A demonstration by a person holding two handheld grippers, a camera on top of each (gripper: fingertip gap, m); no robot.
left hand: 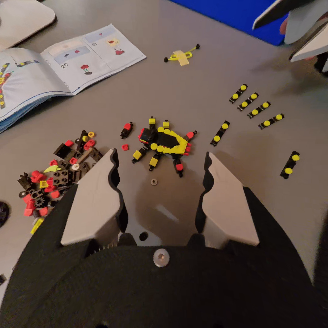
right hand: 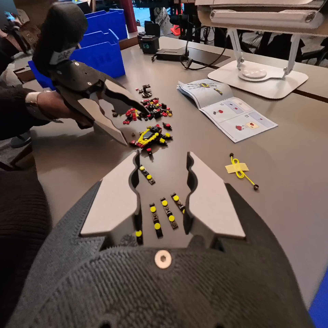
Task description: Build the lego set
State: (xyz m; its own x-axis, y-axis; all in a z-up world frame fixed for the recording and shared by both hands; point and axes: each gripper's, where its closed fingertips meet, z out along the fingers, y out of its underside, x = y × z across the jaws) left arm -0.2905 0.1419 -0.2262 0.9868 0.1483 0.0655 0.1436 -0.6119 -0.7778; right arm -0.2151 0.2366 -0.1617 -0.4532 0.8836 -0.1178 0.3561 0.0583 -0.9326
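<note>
A partly built yellow, black and red spider model (left hand: pixel 164 143) lies on the grey table; it also shows in the right wrist view (right hand: pixel 150 137). My left gripper (left hand: pixel 160 152) is open and empty, hovering just short of the model. Several black strips with yellow round tiles (left hand: pixel 252 104) lie to its right. My right gripper (right hand: pixel 162 153) is open and empty above those strips (right hand: pixel 166 213). A pile of loose red, black and yellow pieces (left hand: pixel 53 177) lies at the left; it also shows in the right wrist view (right hand: pixel 150 108).
An open instruction booklet (left hand: pixel 71 65) lies beyond the pile. A yellow string with black ends under tape (left hand: pixel 181 55) lies farther back. A small grey round piece (left hand: pixel 154 182) sits between my left fingers. Blue bins (right hand: pixel 104 49) and a white stand base (right hand: pixel 257 79) lie beyond. The small grey round piece (left hand: pixel 154 182) is about 4 cm from my left fingertips and 15 cm from my right. My right wrist view (right hand: pixel 133 134) looks at it from another angle.
</note>
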